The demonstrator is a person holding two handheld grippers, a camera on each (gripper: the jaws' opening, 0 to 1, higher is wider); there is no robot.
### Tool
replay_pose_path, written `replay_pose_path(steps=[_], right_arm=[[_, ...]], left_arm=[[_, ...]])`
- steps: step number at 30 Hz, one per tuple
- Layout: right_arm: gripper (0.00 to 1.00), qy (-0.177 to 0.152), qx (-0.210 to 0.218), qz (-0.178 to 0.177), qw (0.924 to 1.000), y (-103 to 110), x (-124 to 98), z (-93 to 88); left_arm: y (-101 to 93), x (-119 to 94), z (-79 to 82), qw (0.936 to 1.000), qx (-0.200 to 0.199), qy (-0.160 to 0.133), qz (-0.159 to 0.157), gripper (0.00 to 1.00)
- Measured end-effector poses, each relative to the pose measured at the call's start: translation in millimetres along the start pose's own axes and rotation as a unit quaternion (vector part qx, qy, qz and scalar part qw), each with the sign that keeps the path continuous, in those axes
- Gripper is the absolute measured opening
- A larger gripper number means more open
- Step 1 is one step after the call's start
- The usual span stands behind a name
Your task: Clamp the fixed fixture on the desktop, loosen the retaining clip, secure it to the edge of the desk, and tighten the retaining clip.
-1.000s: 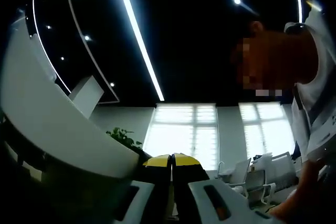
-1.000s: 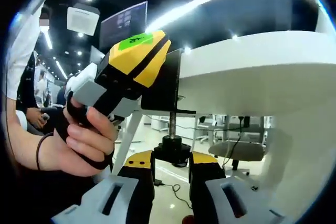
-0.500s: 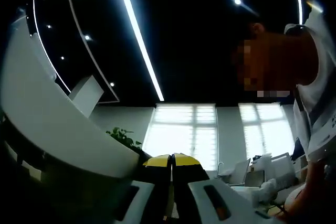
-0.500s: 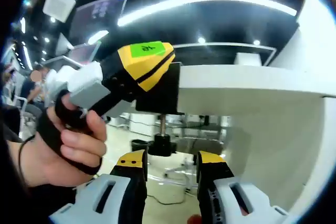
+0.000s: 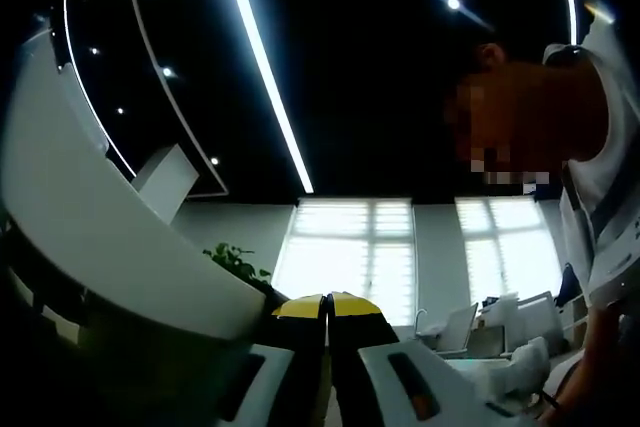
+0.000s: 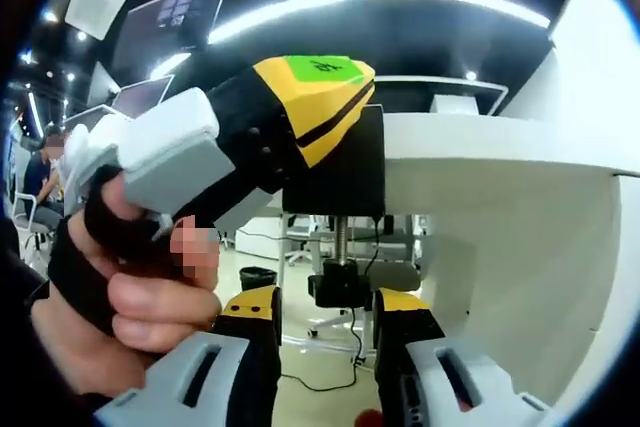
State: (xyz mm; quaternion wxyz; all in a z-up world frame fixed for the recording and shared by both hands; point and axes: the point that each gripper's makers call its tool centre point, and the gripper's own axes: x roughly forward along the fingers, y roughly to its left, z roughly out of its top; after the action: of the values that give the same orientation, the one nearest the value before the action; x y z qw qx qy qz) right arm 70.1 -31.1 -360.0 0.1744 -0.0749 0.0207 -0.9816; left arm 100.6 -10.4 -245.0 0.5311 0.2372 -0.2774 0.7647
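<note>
Right gripper (image 6: 327,319), jaws parted, has closed in under the clamp's knob (image 6: 340,285); left gripper (image 6: 330,107) grips the clamp (image 6: 345,172) on the white desk (image 6: 480,147).

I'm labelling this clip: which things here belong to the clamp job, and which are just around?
Part of the job:
- black clamp fixture on the desk edge
- its screw knob
- left gripper, holding the fixture
- right gripper, open around the knob

Just around:
- potted plant
- office chairs
</note>
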Motion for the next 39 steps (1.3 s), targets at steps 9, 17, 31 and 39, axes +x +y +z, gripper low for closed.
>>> replay_pose_path(steps=[9,17,31,39], right_arm=[[0.24,0.005,0.006,0.007,0.9999,2.4,-5.1,0.5],[0.24,-0.02,0.026,0.075,0.9967,19.1,-13.9,0.5],[0.24,-0.027,0.018,0.183,0.9825,-12.1,19.1,3.3],[0.26,-0.022,-0.012,0.162,0.9865,-15.5,19.0,1.0]], left_arm=[[-0.9,-0.4,0.0,1.0,0.005,0.001,-0.001,0.01],[-0.6,-0.6,0.7,1.0,0.002,-0.001,-0.001,0.01],[0.0,-0.4,0.8,1.0,0.0,-0.003,0.0,0.01],[0.2,-0.1,0.4,1.0,-0.001,-0.005,-0.001,0.01]])
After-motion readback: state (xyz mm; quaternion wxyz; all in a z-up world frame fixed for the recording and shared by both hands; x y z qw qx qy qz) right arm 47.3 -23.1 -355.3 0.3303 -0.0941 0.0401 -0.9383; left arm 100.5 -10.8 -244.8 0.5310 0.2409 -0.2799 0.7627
